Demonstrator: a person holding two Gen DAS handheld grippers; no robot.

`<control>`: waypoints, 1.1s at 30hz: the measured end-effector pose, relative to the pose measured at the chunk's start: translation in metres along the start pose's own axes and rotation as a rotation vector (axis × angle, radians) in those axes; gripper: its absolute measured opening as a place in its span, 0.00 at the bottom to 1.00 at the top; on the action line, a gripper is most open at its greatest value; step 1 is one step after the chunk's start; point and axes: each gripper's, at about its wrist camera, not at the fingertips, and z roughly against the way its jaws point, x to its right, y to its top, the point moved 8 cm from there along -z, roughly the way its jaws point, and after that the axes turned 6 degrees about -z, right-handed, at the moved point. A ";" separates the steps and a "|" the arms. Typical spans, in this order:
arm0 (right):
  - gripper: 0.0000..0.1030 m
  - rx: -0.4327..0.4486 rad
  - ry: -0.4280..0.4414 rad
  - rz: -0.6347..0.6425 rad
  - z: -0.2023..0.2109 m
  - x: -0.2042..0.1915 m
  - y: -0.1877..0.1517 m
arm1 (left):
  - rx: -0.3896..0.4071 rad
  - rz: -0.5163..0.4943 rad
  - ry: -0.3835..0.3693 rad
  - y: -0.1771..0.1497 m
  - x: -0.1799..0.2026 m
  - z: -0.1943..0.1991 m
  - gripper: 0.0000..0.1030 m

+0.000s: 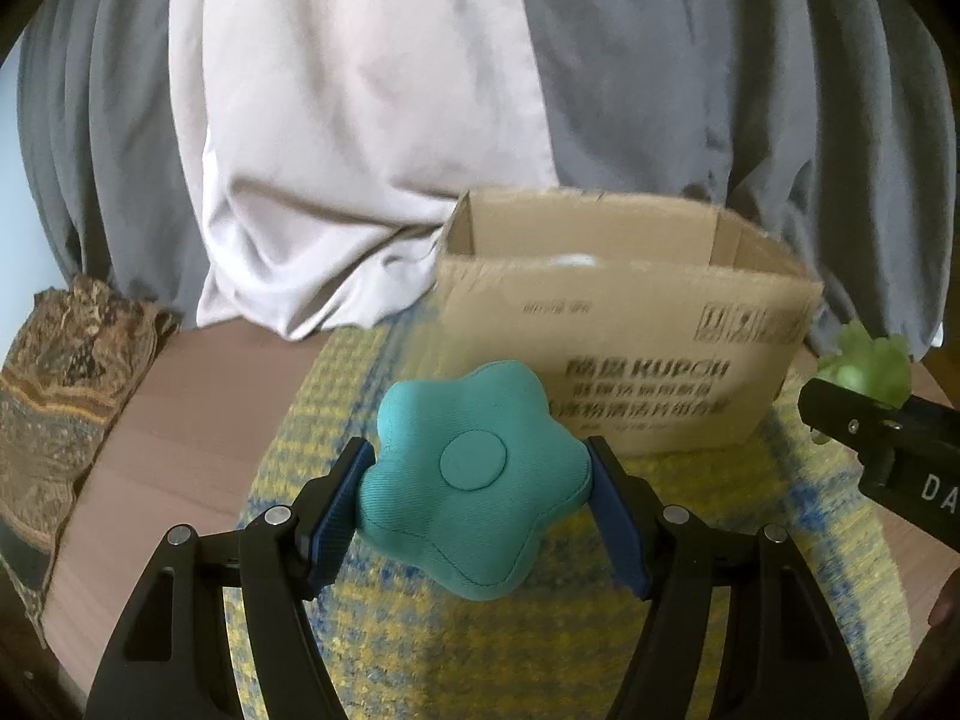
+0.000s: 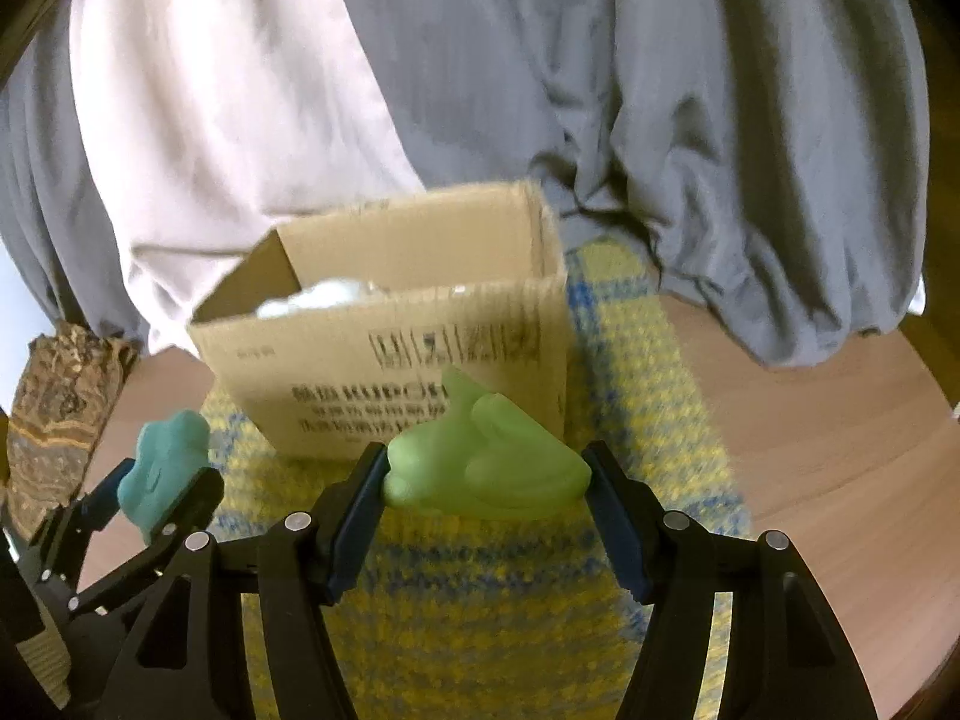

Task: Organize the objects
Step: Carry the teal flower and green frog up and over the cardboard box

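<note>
Left wrist view: your left gripper [image 1: 477,495] is level and pointed at the open cardboard box [image 1: 624,324]. Its blue pads [image 1: 342,507] are clamped on a teal flower-shaped cushion [image 1: 474,480], held in the air above the yellow-and-blue woven mat [image 1: 420,648], just short of the box's printed front. Your right gripper [image 1: 882,438] enters at the right edge, with something pale green behind it.

Right wrist view: your right gripper [image 2: 487,501] also faces the box [image 2: 384,324], its fingers pressed against both sides of a pale green rubbery toy [image 2: 486,468], held above the mat [image 2: 480,612]. Something white lies inside the box. Your left gripper [image 2: 162,480] sits lower left, carrying the teal cushion [image 2: 165,459]. Gray and white curtains [image 2: 420,90] hang behind.
</note>
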 end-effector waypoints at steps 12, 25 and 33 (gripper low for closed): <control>0.63 0.059 0.018 -0.003 0.019 -0.002 0.047 | 0.080 -0.023 -0.010 0.062 0.007 0.014 0.67; 0.63 0.061 0.011 -0.010 0.002 -0.010 0.098 | 0.116 -0.032 -0.043 0.127 0.007 -0.009 0.67; 0.63 0.027 0.000 -0.013 -0.025 -0.015 0.116 | 0.071 -0.023 -0.096 0.142 0.008 -0.042 0.67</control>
